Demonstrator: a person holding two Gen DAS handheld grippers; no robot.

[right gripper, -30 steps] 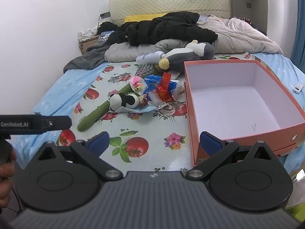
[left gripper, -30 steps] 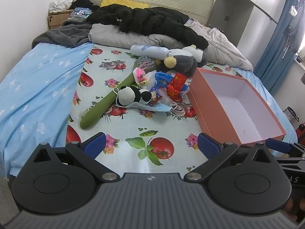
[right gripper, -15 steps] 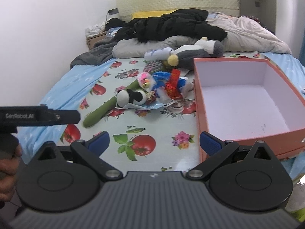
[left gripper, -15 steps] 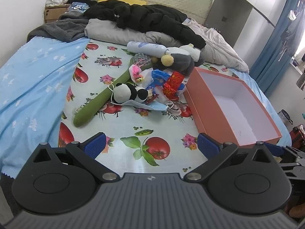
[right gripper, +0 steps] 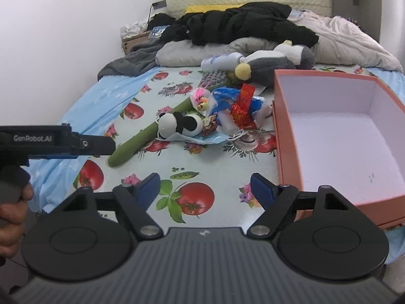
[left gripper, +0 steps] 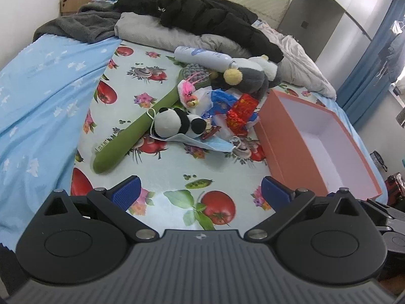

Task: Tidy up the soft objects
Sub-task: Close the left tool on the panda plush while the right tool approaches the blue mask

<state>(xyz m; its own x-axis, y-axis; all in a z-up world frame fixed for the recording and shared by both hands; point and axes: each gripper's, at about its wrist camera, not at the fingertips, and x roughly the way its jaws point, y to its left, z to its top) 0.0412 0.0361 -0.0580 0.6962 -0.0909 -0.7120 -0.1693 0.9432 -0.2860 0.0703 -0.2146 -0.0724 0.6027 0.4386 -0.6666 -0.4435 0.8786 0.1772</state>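
Both grippers sit closer to the bed than a second ago, so the heap of toys looks larger in each view. The left gripper (left gripper: 200, 192) stands wide with nothing between its fingers. The right gripper (right gripper: 205, 188) has just been closing a little, yet is still wide and empty. The panda toy (left gripper: 177, 124) lies mid-bed on a face mask (left gripper: 202, 143), touching the green plush stick (left gripper: 131, 136). The orange box (left gripper: 286, 136) stands open by the bed's right edge.
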